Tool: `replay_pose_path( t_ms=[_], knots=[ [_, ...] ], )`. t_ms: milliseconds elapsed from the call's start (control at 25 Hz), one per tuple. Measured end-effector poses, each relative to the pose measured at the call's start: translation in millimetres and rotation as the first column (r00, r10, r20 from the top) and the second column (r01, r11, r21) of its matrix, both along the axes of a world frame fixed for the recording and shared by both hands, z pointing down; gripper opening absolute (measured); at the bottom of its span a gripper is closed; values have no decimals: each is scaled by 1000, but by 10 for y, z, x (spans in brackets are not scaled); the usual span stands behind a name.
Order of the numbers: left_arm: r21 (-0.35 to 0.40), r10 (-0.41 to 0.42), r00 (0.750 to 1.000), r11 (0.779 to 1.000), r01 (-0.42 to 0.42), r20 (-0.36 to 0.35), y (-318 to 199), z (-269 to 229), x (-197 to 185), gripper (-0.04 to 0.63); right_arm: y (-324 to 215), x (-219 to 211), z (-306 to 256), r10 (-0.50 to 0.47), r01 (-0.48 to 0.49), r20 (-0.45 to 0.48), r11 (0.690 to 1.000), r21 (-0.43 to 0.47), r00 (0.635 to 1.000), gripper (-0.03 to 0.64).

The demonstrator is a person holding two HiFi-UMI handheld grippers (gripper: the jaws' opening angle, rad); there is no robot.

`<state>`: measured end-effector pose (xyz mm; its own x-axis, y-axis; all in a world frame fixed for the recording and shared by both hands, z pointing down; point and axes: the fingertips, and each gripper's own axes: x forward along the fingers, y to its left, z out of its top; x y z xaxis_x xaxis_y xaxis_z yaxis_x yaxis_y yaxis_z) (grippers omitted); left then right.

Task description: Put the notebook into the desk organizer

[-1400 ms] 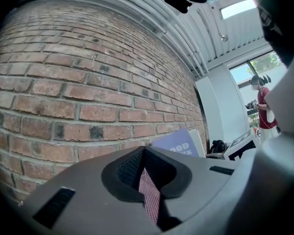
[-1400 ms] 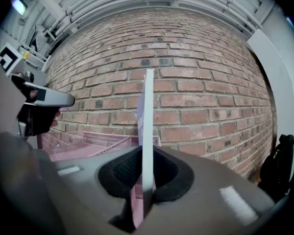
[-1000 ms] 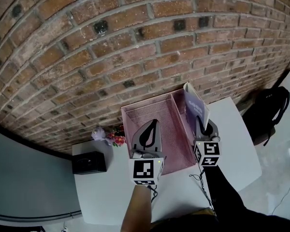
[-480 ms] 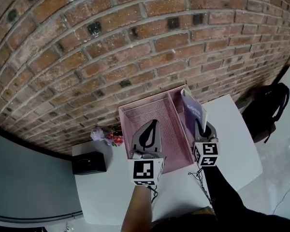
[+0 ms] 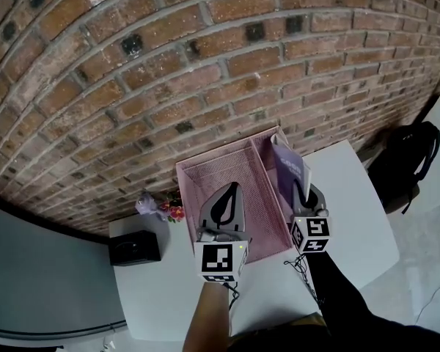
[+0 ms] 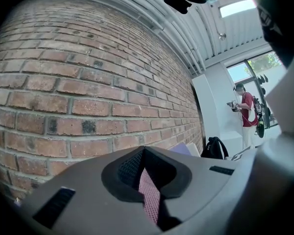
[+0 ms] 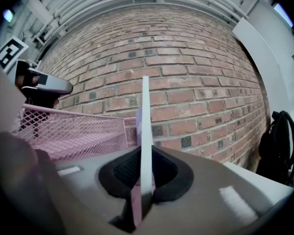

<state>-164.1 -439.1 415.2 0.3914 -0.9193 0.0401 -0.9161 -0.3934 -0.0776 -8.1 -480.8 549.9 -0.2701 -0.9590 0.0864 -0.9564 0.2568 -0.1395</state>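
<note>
The right gripper (image 5: 306, 193) is clamped on the near edge of the thin, purple-covered notebook (image 5: 290, 169). The notebook stands on edge, long axis near to far, directly ahead of the jaws and over the narrow right compartment of the pink wire-mesh desk organizer (image 5: 238, 169). The left gripper (image 5: 227, 196) pinches the organizer's thin near mesh wall. The remaining travel is probably straight down.

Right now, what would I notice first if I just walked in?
Probably the pink mesh organizer on the white table against the big brick wall. The right tongs pinch a purple notebook upright at its narrow right slot, while the left tongs clamp its mesh wall.
</note>
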Motion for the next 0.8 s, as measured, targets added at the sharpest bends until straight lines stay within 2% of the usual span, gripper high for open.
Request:
replay_pose_path(
  t_ms=[120,400,560,800],
  knots=[
    [-6,3,1000,1000,-3,7,-16,44,11,6,-10,-30,-70,-8,8,3,999,43,1000,30],
    [-17,9,1000,1000,-9,10,-49,107,16,5,-37,-27,92,-16,18,-57,1000,23,998,35],
    [-23,11,1000,1000,-11,11,-61,140,24,6,-41,4,192,-16,15,-42,1000,-21,999,61],
    [-27,12,1000,1000,-12,7,-54,156,50,6,-13,25,82,-22,23,-23,1000,19,1000,64]
  ],
)
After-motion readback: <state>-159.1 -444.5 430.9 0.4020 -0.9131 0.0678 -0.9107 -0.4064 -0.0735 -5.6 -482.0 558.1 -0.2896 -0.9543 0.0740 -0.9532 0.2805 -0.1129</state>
